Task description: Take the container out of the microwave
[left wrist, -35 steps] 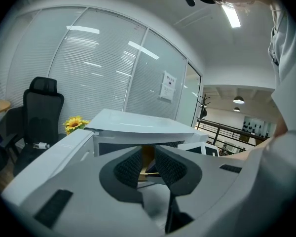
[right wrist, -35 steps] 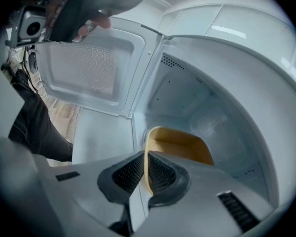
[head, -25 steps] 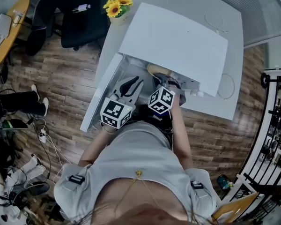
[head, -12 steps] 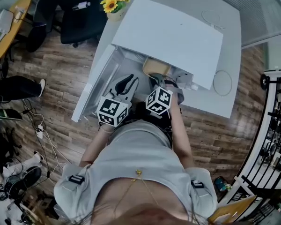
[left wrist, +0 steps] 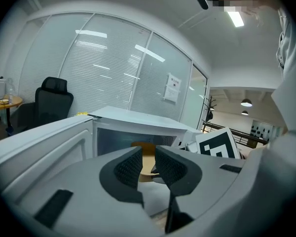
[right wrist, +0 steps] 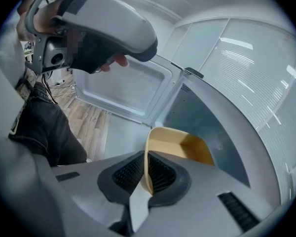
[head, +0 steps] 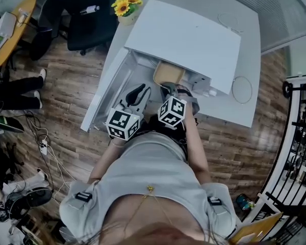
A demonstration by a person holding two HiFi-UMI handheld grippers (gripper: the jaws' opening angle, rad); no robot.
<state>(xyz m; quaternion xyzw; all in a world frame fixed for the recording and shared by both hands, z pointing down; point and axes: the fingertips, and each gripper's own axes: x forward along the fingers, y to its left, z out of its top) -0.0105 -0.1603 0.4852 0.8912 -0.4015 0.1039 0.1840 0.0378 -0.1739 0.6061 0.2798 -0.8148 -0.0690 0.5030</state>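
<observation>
Container (head: 169,74): more of its tan body shows past the front edge of the microwave (head: 188,40) top than a second ago, when only a sliver peeked out from under it. I read that as the pull being under way. It is now at the cavity mouth, near the front edge of the cavity floor, but not clear of the microwave. I cannot tell whether it slides on that floor or hangs lifted.

Right gripper (head: 169,89): pinched tight on the container's near wall, one pad inside the rim and one outside. My forearm is stretched forward and the tongs point into the opening.

Left gripper (head: 141,89): just beside the right one, on the side of the open door (head: 109,98). It is aimed at the cavity and its jaws stand a narrow slot apart with nothing between them. The container shows only beyond that gap, untouched.

Judgement: a one-sided rim grip may let the container tip once it leaves the floor, and the left tongs are free to steady it.
</observation>
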